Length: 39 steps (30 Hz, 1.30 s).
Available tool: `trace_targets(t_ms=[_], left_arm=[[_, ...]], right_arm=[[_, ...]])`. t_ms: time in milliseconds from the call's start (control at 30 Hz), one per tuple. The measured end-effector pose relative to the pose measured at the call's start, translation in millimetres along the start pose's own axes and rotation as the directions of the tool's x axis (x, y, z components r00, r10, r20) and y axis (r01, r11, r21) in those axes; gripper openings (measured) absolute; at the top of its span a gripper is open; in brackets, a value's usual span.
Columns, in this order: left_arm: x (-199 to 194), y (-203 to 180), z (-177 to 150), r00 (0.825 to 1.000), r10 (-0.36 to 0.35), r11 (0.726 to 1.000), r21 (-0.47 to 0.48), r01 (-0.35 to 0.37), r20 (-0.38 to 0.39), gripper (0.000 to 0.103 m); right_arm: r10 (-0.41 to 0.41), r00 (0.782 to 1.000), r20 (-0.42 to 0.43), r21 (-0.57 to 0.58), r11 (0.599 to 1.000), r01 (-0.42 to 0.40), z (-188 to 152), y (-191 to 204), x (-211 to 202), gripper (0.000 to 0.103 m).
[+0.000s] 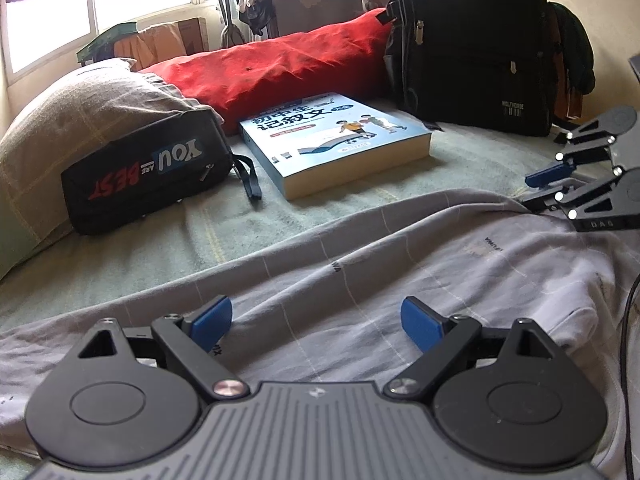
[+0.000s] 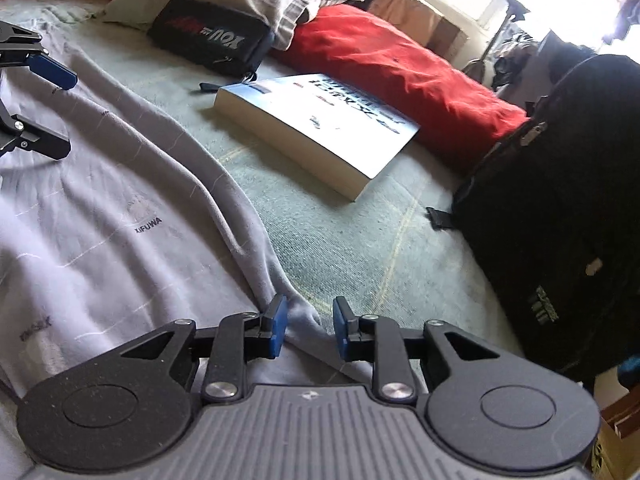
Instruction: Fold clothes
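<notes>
Left view: grey shirt (image 1: 360, 264) spread over the bed (image 1: 240, 232), rumpled, nearer than the book (image 1: 336, 144), pouch (image 1: 148, 176) and backpack (image 1: 472, 40). Left gripper (image 1: 316, 322) low over the cloth, jaws wide apart, nothing between them. Right gripper (image 1: 560, 184) at the shirt's far right edge; from here, cannot tell how its jaws stood.

Right view: right gripper (image 2: 306, 330) at a bunched corner of the shirt (image 2: 100, 220), jaws narrowly apart with a ridge of cloth between, pads not plainly pressing it. Left gripper (image 2: 56, 108) over the shirt farther off, jaws apart. Red pillow (image 2: 400, 68) beyond the book (image 2: 316, 128).

Step in hand, by judgement: taking hold of an edge for a fold. No finished fold visible. Next move would call for closing on the corner, a matching grip by the left, both lifted together to keep the edge straight.
</notes>
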<state>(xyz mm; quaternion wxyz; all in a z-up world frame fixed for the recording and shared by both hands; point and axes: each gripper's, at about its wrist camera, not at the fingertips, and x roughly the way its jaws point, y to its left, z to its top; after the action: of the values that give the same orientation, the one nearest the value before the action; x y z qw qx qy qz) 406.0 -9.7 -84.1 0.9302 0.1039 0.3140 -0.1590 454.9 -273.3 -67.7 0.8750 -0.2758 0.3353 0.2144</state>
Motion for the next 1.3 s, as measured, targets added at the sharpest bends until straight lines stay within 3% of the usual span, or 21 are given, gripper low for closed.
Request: trace_targets(t_ms=[100,133,167,200,333,400,467,633,700,833,1033,1067,1133,1167,1300], left_arm=[[-0.2,-0.4,-0.6,1.000,-0.004,1.000,0.003,0.004,-0.001,0.091],[-0.3,-0.3,-0.8,1.000,-0.005,1.000,0.003,0.005,-0.001,0.091],[-0.3,-0.2,-0.9,1.000,-0.006,1.000,0.003,0.006,-0.002,0.091],[-0.2,-0.1,-0.9,1.000,-0.007,1.000,0.002,0.007,-0.002,0.091],[0.3,-1.3,-1.0,1.000,-0.004,1.000,0.006,0.004,-0.002,0.091],[-0.2,-1.3,-1.0,1.000,-0.006,1.000,0.006,0.006,0.000,0.091],[-0.5,-0.7,-1.1,1.000,-0.010,1.000,0.003,0.010,0.001,0.091],[-1.3,-0.4,-0.5,1.000,-0.013,1.000,0.000,0.013,0.003,0.091],[-2.1,-0.8,0.1,1.000,-0.014,1.000,0.001,0.014,0.006,0.091],[-2.8,-0.8,0.8,1.000,-0.015,1.000,0.001,0.015,0.009,0.091],[0.7,-2.9,-0.4,1.000,-0.011,1.000,0.009,0.011,-0.004,0.091],[1.2,-3.2,-0.6,1.000,-0.012,1.000,0.010,0.012,-0.005,0.091],[1.5,-2.8,-0.6,1.000,-0.012,1.000,0.008,0.012,-0.006,0.091],[1.6,-2.6,-0.7,1.000,-0.013,1.000,0.006,0.013,-0.006,0.091],[0.3,-3.0,-0.5,1.000,-0.012,1.000,0.008,0.012,-0.003,0.091]], right_arm=[[0.036,0.999,-0.012,0.000,0.999,-0.036,2.2,-8.0,5.8,0.031],[0.082,0.996,-0.016,0.057,0.995,-0.081,2.0,-15.1,5.8,0.026],[0.128,0.992,-0.017,0.114,0.985,-0.126,1.7,-22.1,5.8,0.010],[0.157,0.988,-0.006,0.138,0.978,-0.155,0.2,-23.9,4.2,0.007],[0.008,0.999,0.048,0.079,0.997,-0.012,3.2,-14.0,3.8,0.005],[-0.087,0.991,0.103,0.127,0.989,0.074,9.9,-19.3,6.9,0.007],[-0.121,0.986,0.113,0.183,0.978,0.099,15.5,-26.5,6.9,0.011],[-0.118,0.990,0.081,0.229,0.969,0.097,6.6,-45.7,-9.8,0.027],[-0.118,0.991,0.057,0.245,0.964,0.101,-3.8,-54.6,-17.5,0.039],[-0.127,0.992,0.006,0.295,0.948,0.120,-30.7,-67.5,-32.1,0.039],[-0.045,0.997,-0.067,0.371,0.926,0.066,-58.2,-74.9,-17.8,0.038],[-0.035,0.997,-0.073,0.388,0.919,0.060,-61.2,-76.2,-13.5,0.038],[-0.011,0.999,-0.041,0.445,0.895,0.028,-62.7,-81.3,-13.5,0.013],[-0.013,0.999,-0.031,0.455,0.890,0.026,-61.9,-82.1,-13.5,0.006],[-0.108,0.991,-0.080,0.509,0.850,0.134,-64.4,-94.6,-7.4,0.010]])
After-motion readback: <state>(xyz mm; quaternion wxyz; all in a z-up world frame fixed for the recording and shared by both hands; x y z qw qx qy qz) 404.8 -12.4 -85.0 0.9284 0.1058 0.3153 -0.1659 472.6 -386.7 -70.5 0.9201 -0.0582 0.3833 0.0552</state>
